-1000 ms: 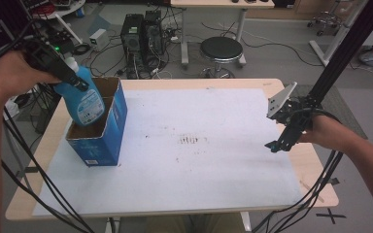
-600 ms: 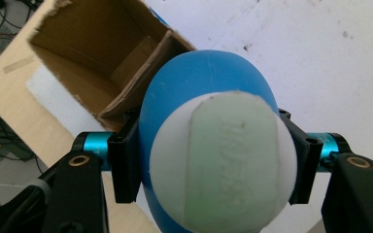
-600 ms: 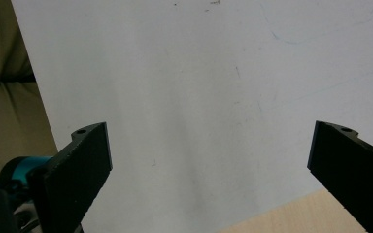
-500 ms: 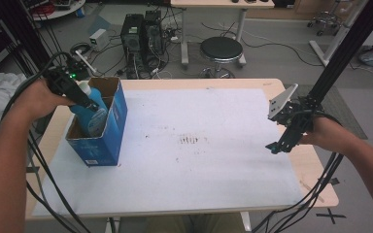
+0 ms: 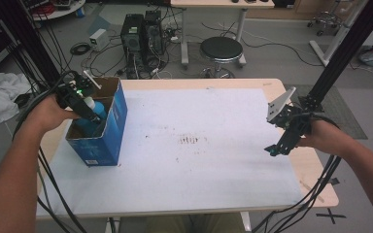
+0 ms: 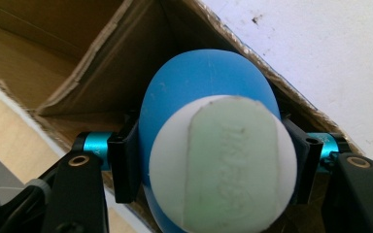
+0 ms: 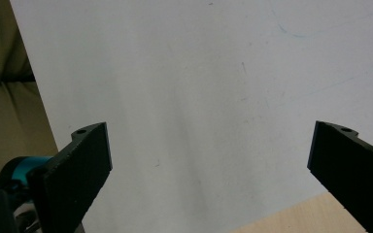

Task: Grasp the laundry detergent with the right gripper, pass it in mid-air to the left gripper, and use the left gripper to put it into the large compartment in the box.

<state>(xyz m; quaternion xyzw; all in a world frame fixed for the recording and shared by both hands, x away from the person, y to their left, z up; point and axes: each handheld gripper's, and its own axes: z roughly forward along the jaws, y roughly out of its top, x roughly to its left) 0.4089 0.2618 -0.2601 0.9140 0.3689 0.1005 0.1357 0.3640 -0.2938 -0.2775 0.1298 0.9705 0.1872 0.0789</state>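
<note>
A blue bottle with a white cap is held inside the open blue cardboard box at the table's left side. My left gripper reaches down into the box and is shut on the bottle, its jaws pressing both sides of the blue body just below the cap. The box's brown inner walls surround the bottle. At the table's right edge my right gripper hovers above the white sheet, wide open with nothing between its jaws.
A white sheet covers most of the wooden table, with a few dark smudges near the middle. Cables hang off both front corners. Behind the table stand a black stool and computer towers.
My left gripper has lowered the blue bottle from above the box rim down into the box. The right gripper has stayed in place.
</note>
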